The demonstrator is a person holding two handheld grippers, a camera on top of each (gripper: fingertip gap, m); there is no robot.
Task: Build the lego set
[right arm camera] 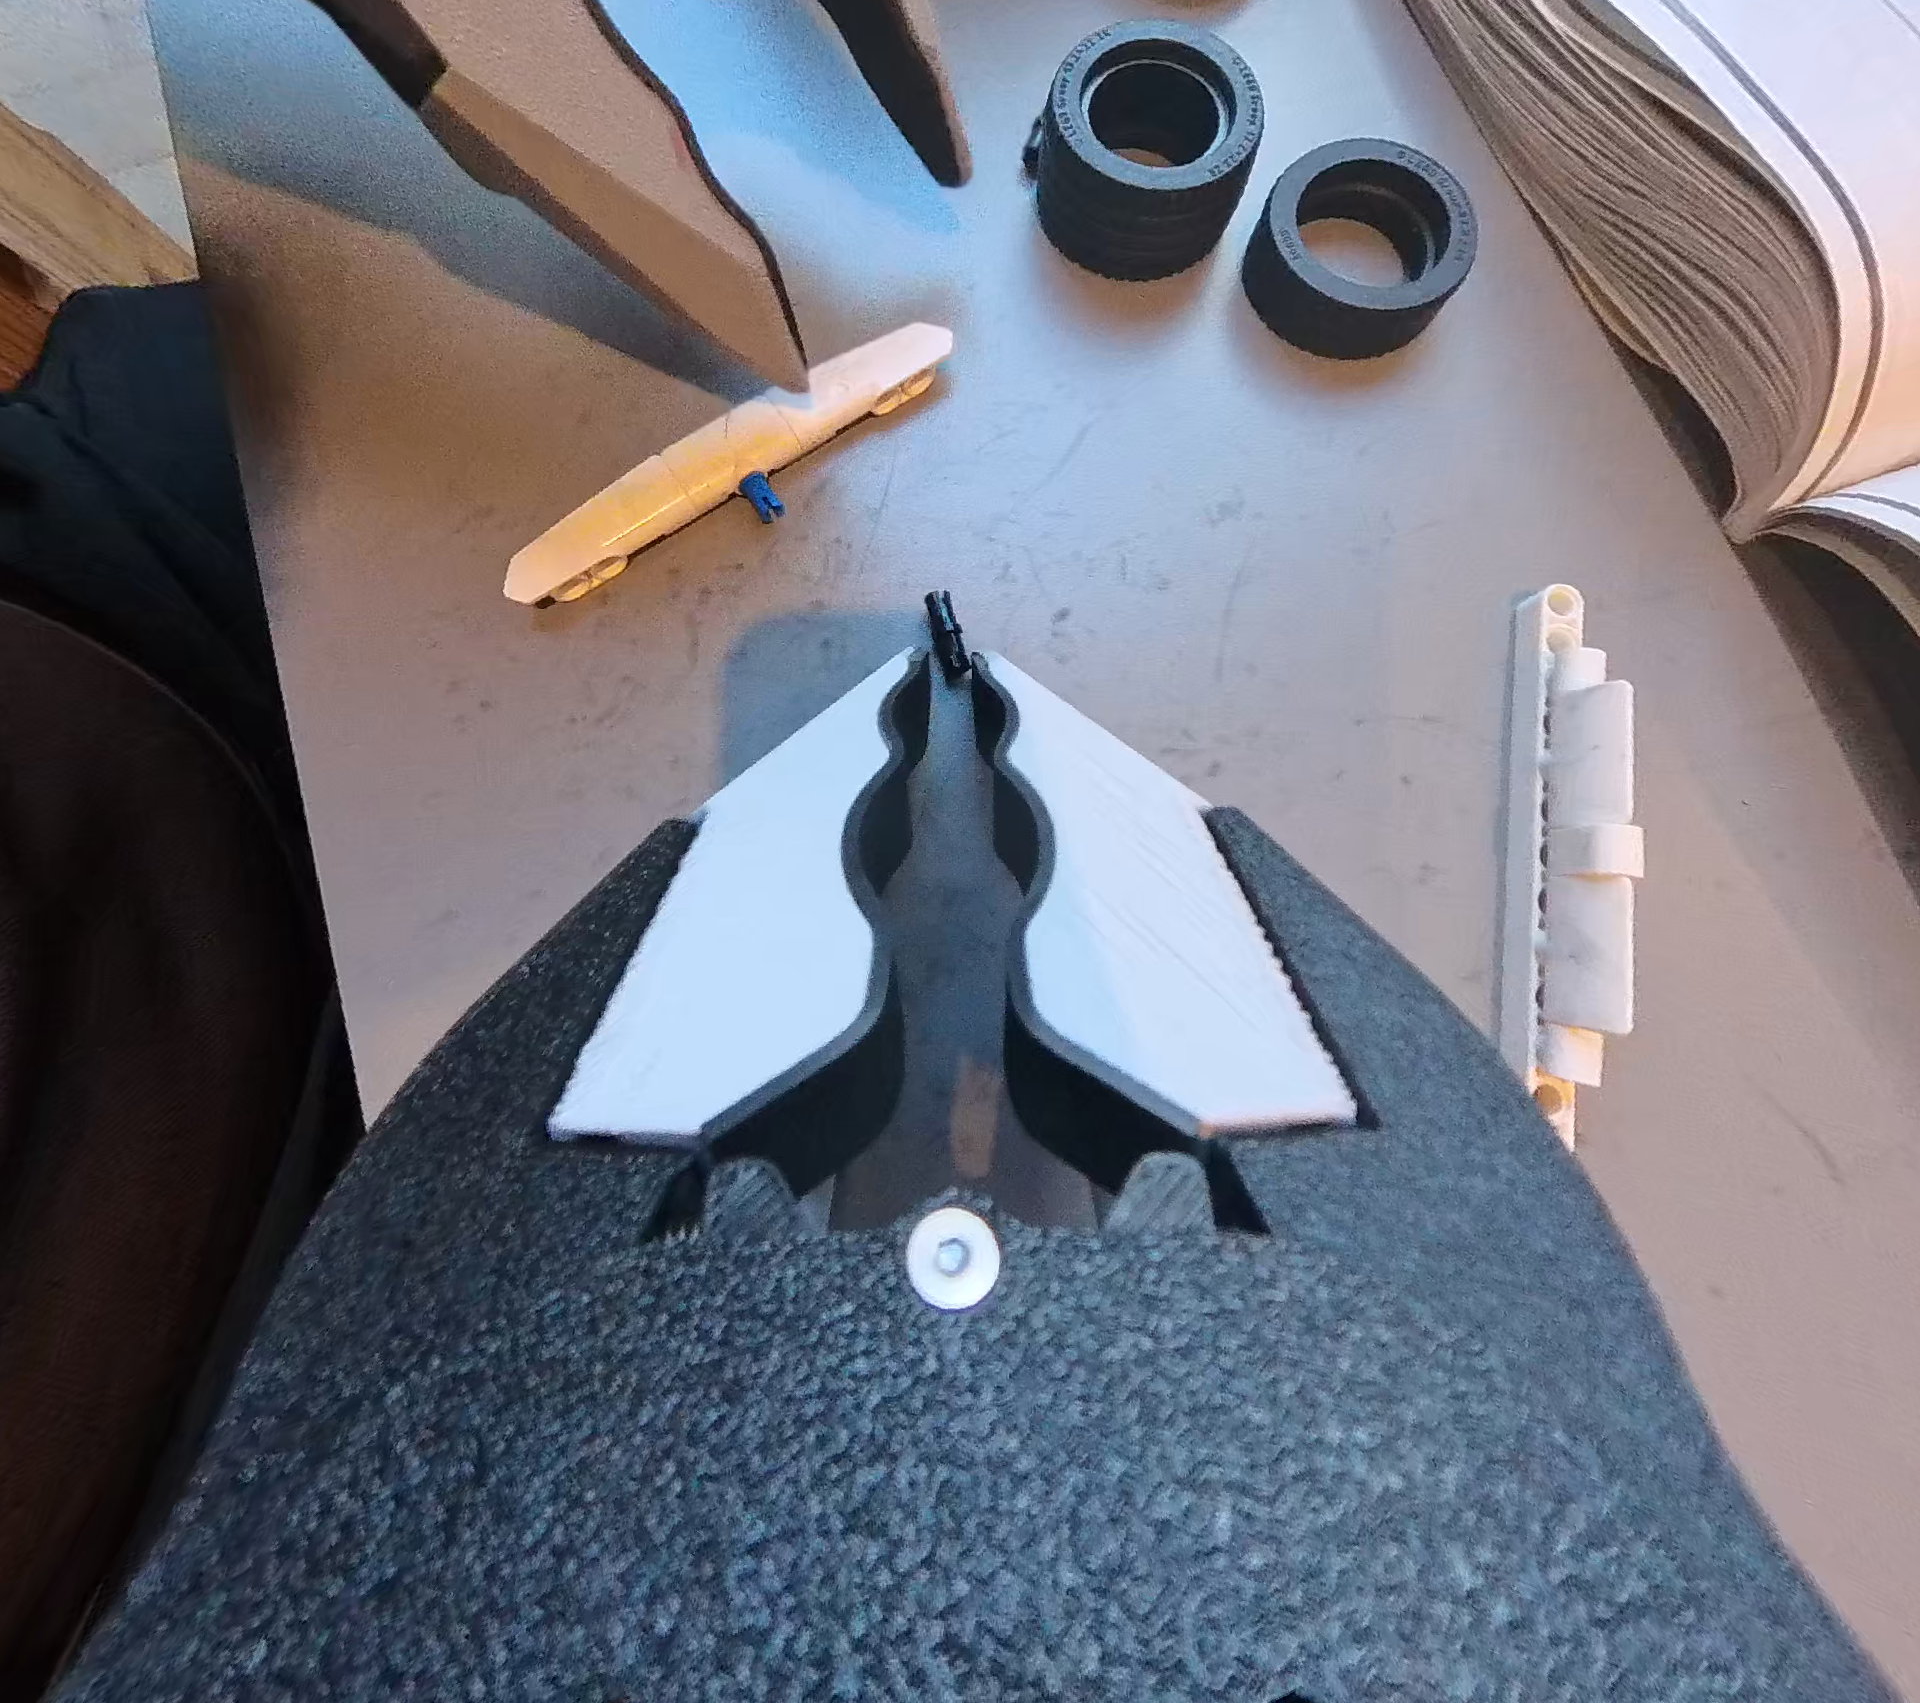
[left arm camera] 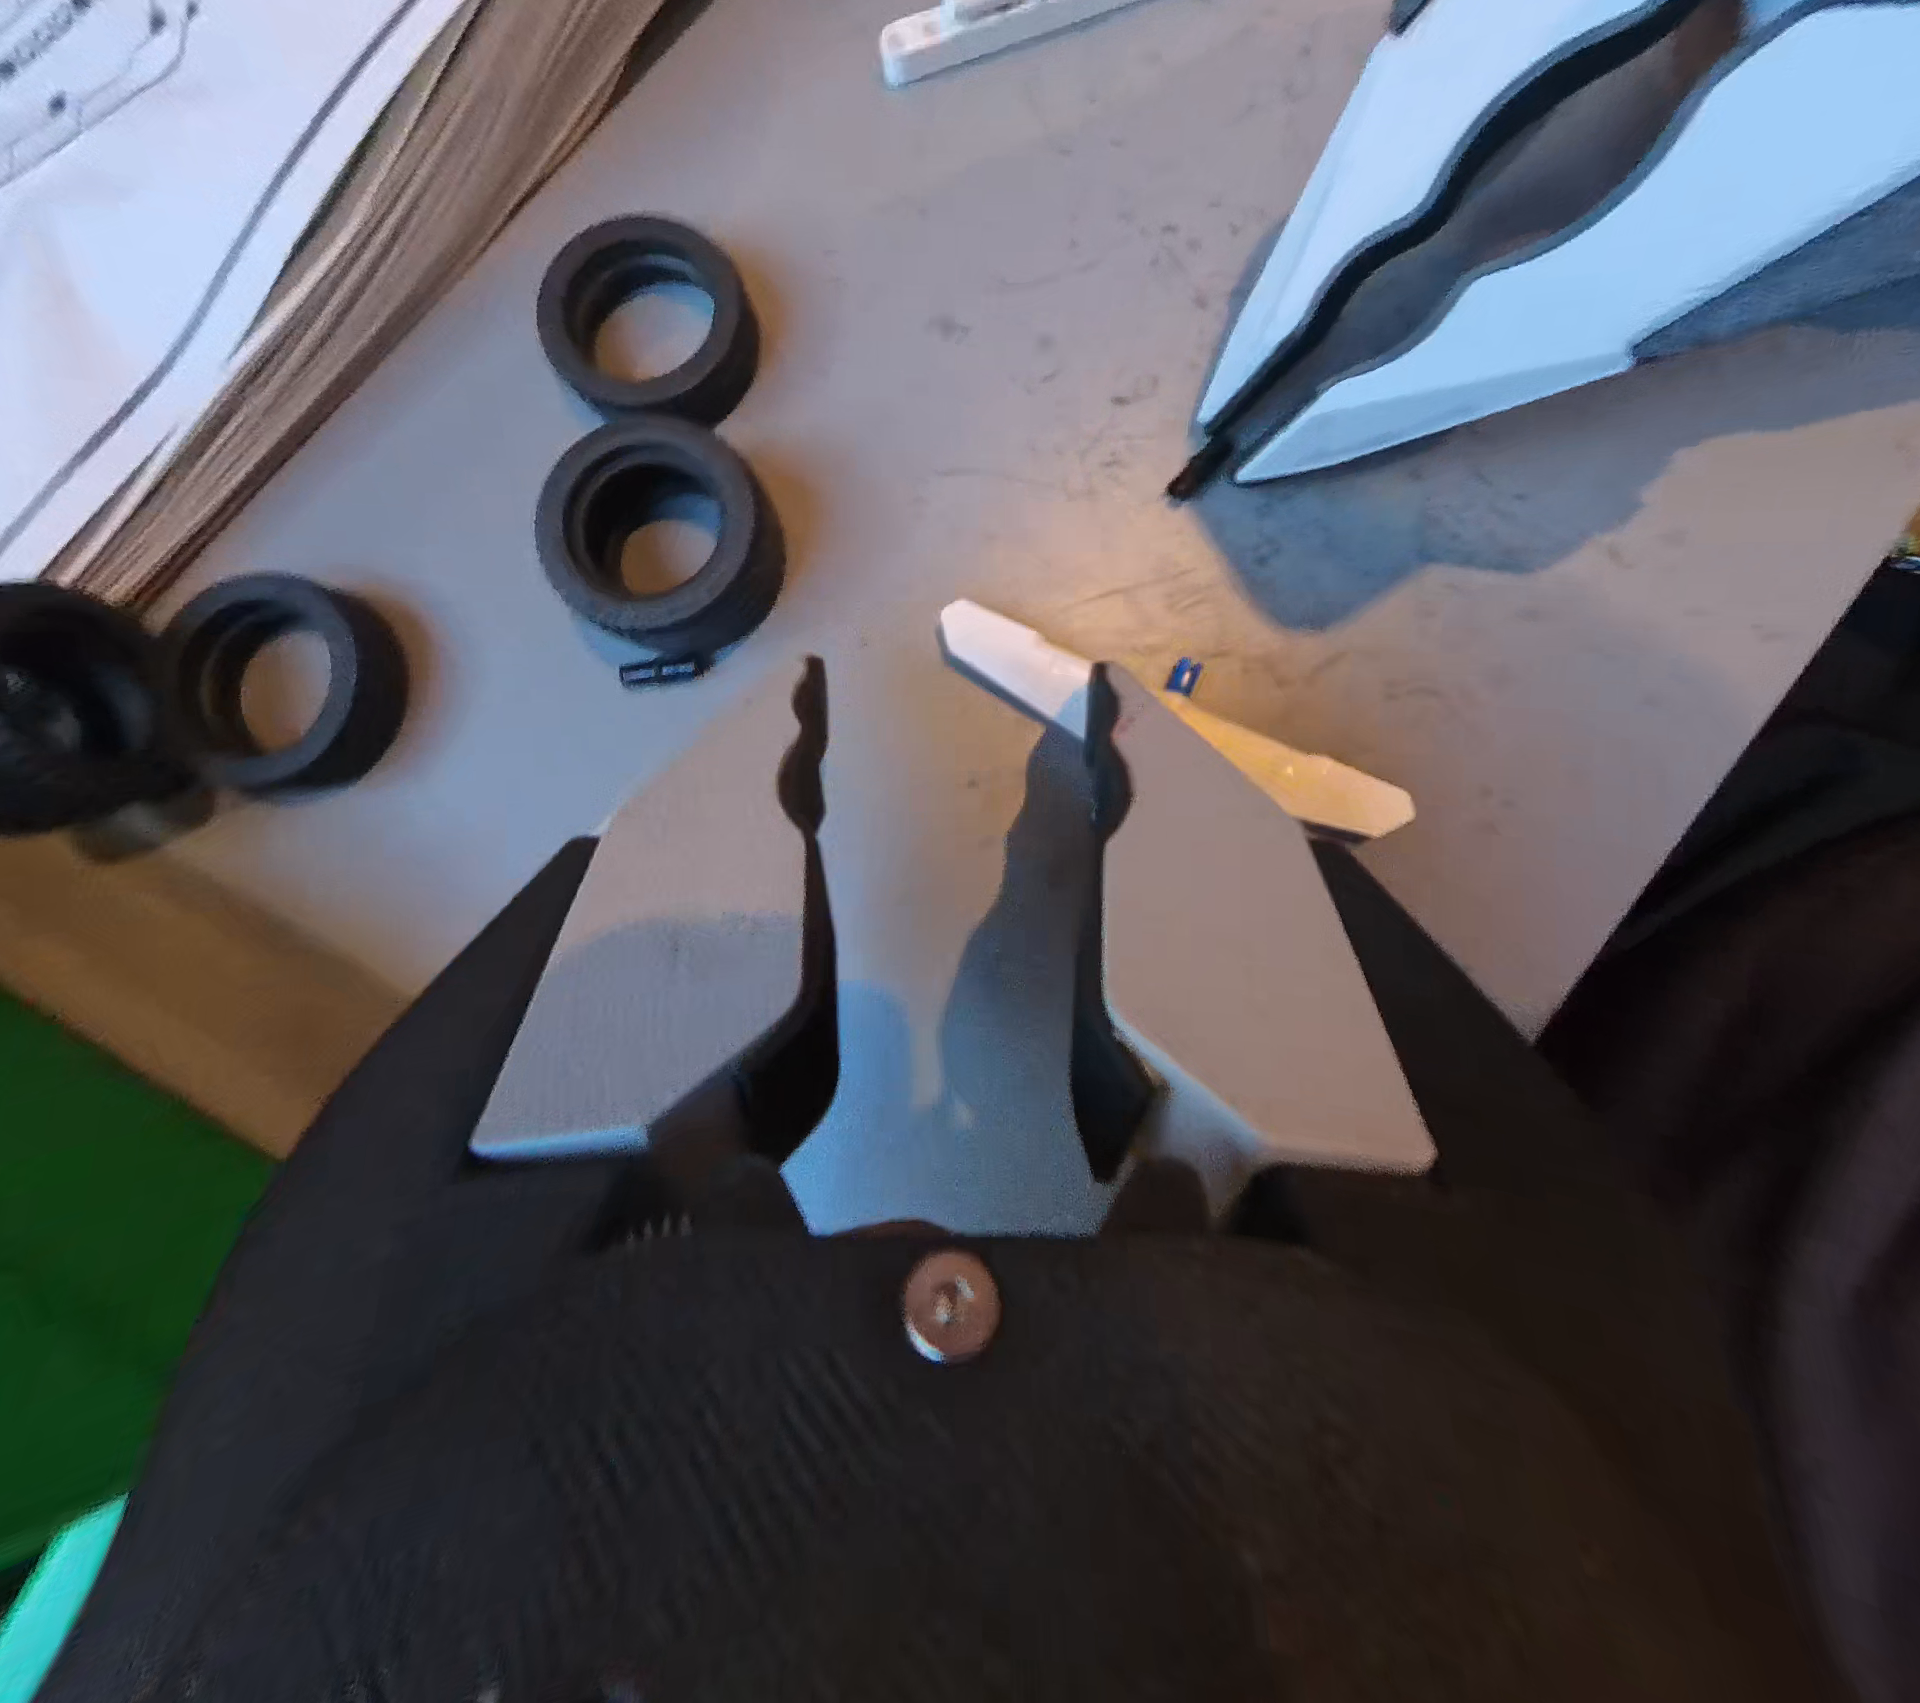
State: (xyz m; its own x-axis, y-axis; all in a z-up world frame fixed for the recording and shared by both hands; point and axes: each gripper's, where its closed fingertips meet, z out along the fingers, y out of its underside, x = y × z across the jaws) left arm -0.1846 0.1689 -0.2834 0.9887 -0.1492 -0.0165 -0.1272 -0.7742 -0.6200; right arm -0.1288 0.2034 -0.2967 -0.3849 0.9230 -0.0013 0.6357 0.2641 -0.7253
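1. The right gripper (right arm camera: 951,661) had its white fingers nearly closed at the tips, pinching a small black pin (right arm camera: 947,633) that stuck out past them. It hung over the grey table (right arm camera: 1195,510).
2. The left gripper (left arm camera: 951,677) stood wide open with nothing between its grey fingers. One fingertip (right arm camera: 795,375) sat on, or just above, a long white curved piece (right arm camera: 665,479); contact could not be judged.
3. That white piece lay flat on the table near its front edge, with a small blue pin (right arm camera: 762,498) sticking out of its side, toward the right gripper.
4. Three black tyres (right arm camera: 1143,178) stood on their sides in a loose cluster between the grippers and an open instruction book (right arm camera: 1662,95).
5. A second white assembly (right arm camera: 1569,864), a holed beam with blocks on it, lay well apart from the curved piece, to the right of the right gripper.
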